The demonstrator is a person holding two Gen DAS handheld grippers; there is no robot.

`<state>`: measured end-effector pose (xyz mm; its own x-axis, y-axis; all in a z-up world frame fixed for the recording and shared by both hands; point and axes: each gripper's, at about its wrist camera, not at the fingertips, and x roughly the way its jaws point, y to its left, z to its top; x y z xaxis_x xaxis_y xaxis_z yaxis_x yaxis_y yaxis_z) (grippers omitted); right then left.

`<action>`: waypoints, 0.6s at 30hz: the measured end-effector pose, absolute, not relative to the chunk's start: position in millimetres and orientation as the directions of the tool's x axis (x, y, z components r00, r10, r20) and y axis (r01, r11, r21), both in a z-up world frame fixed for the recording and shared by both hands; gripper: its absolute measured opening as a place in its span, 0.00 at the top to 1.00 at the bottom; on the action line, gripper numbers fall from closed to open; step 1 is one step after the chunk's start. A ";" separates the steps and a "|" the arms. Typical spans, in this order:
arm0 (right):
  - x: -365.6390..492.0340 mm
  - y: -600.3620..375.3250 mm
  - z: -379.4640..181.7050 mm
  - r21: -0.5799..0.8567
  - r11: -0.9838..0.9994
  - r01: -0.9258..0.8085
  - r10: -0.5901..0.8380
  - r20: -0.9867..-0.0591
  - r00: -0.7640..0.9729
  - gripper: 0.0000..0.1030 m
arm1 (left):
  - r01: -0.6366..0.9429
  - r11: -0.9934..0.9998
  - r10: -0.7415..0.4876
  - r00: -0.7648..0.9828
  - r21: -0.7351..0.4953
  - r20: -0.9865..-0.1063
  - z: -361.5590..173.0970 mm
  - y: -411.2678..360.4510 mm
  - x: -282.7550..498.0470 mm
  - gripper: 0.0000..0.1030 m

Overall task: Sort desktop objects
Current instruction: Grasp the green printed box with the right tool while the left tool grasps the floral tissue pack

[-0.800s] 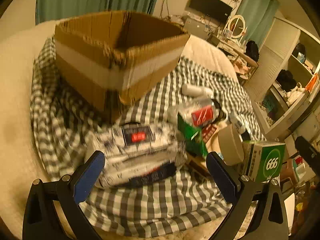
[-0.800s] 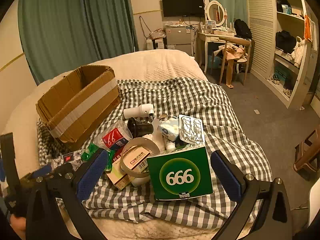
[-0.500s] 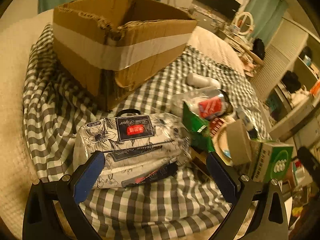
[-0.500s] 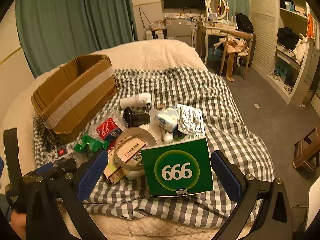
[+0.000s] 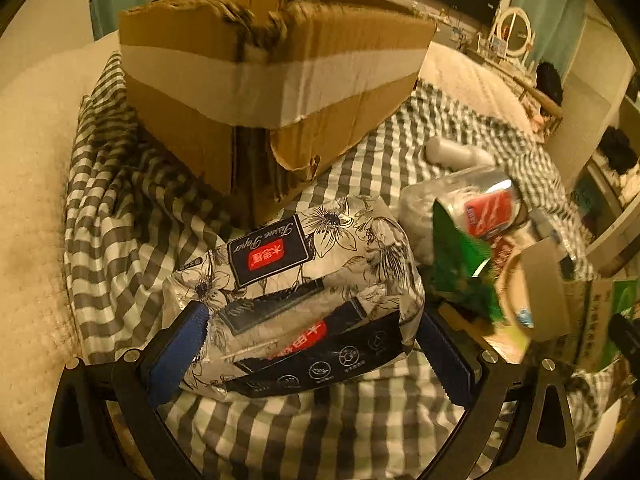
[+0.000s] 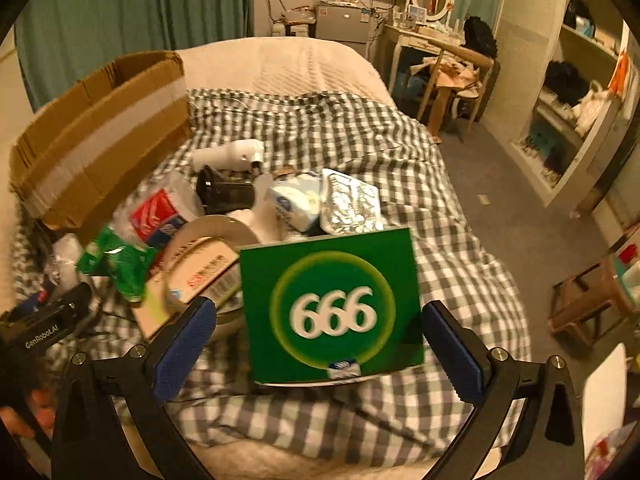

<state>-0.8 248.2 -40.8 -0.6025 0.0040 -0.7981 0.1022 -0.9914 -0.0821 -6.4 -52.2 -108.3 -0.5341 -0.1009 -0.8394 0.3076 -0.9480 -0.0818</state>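
A brown corrugated cardboard box with a pale tape band stands open-topped on the grey-and-white checked cloth, directly beyond everything the left hand reaches for. Just in front of its near corner lies the soft white tissue pack printed with black flowers and a red label, its long axis running across the view, left to right and slightly tilted. The left gripper straddles this pack along that axis: the jaws stand wide, one blue pad at each short end, the left one seemingly touching the wrapper, though blur makes contact hard to confirm. The grip looks not yet closed, so the coming move is likely a squeeze, then a lift forward into the box.

To the right, the flat green carton marked "666" leans upright among a tape roll and a crumpled green packet. The right gripper brackets it with fingers spread wide, broad face toward the camera, neither pad clearly touching. The left hand is the nearer one to the box.
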 end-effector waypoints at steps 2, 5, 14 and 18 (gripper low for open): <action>-1.7 252.1 -41.6 -0.106 -0.992 0.074 0.040 -0.798 -0.602 0.00 | 0.301 -0.952 -0.115 -0.527 -0.058 -0.842 -110.9 -49.5 -8.1 0.00; -4.8 258.0 -43.3 -0.071 -0.995 0.063 0.020 -0.811 -0.585 0.00 | 0.301 -0.953 -0.126 -0.523 -0.045 -0.843 -114.3 -49.2 -12.9 0.00; -14.5 241.0 -62.1 -0.024 -0.991 0.128 -0.045 -0.859 -0.511 0.00 | 0.344 -0.929 -0.060 -0.504 -0.136 -0.862 -129.0 -69.9 -15.5 0.00; -13.3 237.4 -64.2 -0.047 -0.990 0.136 -0.030 -0.859 -0.512 0.00 | 0.329 -0.933 -0.039 -0.492 -0.144 -0.870 -127.7 -69.8 -13.4 0.08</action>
